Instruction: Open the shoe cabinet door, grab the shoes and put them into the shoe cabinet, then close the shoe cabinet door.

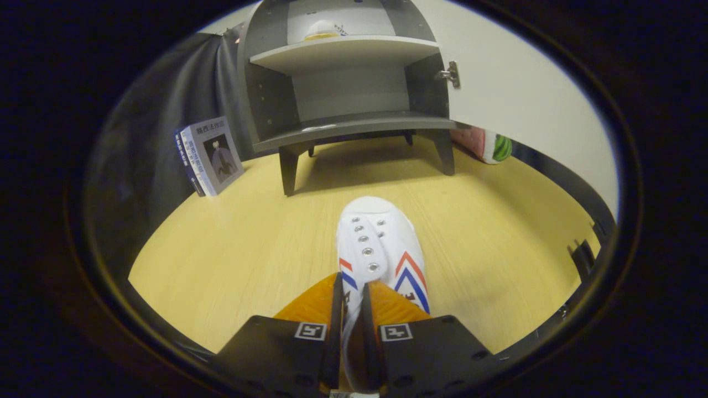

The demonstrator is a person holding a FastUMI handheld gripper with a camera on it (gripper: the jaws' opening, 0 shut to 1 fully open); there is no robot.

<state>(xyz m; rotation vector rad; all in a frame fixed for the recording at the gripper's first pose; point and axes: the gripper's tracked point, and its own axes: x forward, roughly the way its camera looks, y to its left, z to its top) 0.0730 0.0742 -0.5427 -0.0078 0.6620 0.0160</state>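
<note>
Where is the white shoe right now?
In the gripper view the white shoe is pinched at its heel end by the gripper, toe pointing ahead over the wooden floor toward the open shoe cabinet.

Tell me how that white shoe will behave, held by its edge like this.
The shoe looks like soft canvas, so its thin edge may flex between the fingers. Its toe reaches well ahead of the grip, so it will probably droop. It seems light.

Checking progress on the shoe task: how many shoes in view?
2. One white shoe is pinched at its rear between the gripper fingers, toe toward the open cabinet. A second shoe sits on the upper shelf, partly hidden.
</note>
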